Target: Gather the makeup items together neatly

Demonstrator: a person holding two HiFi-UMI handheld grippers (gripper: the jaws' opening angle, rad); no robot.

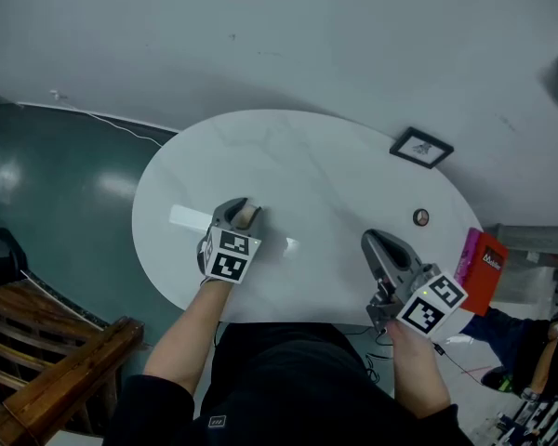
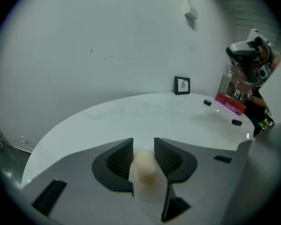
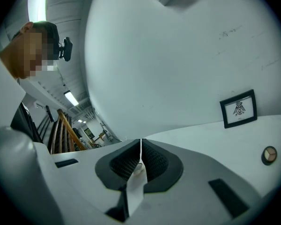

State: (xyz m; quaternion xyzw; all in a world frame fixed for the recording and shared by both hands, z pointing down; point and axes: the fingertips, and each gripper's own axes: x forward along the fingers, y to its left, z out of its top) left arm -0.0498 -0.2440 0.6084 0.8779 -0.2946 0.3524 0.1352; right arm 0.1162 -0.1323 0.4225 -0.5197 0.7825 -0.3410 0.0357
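Observation:
My left gripper point(image 1: 241, 211) is over the near left part of the white oval table point(image 1: 288, 156), shut on a beige egg-shaped makeup sponge point(image 1: 249, 217). In the left gripper view the sponge point(image 2: 145, 168) fills the gap between the ribbed pads of that gripper point(image 2: 144, 146). My right gripper point(image 1: 373, 239) hovers at the near right edge with its jaws shut and nothing held; in its own view the right gripper point(image 3: 140, 150) shows only a thin slit. A small round compact point(image 1: 420, 216) point(image 3: 269, 155) lies on the table ahead of the right gripper.
A black-framed picture point(image 1: 420, 147) point(image 2: 182, 85) point(image 3: 239, 108) leans on the wall at the table's far right. A pink-red box point(image 1: 481, 268) point(image 2: 230, 103) is at the right edge, with small dark items point(image 2: 236, 122) near it. A wooden railing point(image 1: 65, 370) stands at the lower left.

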